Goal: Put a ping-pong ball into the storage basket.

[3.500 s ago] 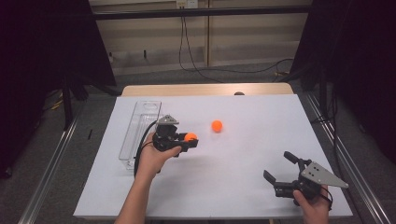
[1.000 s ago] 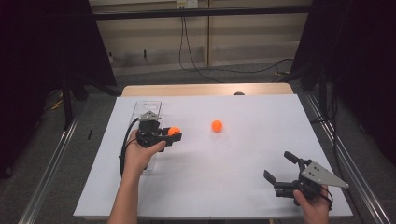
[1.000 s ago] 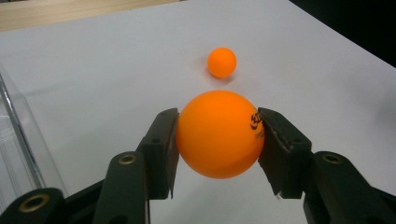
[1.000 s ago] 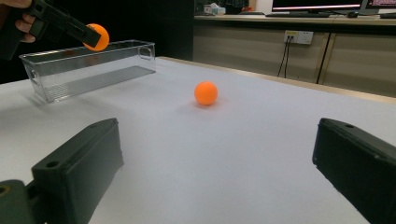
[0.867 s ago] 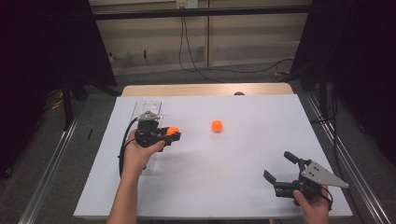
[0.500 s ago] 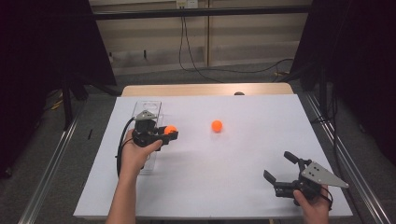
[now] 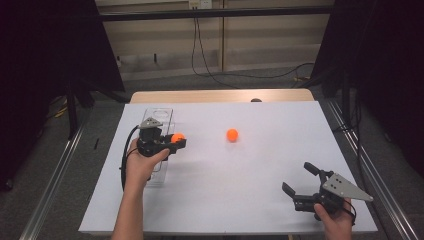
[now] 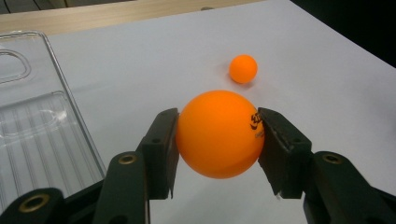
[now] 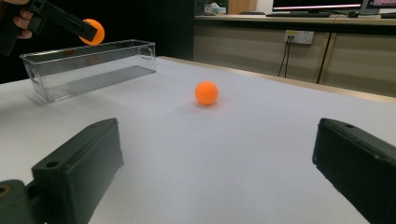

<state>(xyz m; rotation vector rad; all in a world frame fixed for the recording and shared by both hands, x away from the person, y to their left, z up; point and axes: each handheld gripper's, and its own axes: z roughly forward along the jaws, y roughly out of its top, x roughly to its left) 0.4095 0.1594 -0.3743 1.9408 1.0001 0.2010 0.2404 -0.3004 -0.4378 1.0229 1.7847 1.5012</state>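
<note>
Left gripper clamped on orange ping-pong ball, pads pressing both sides; I hold it raised just beside right wall of clear plastic bin. Second orange ball lies on white table, well apart, toward centre. Right gripper sits low at near right corner, jaws spread wide, nothing between them.

The clear bin is cut off at the left gripper view's edge.
</note>
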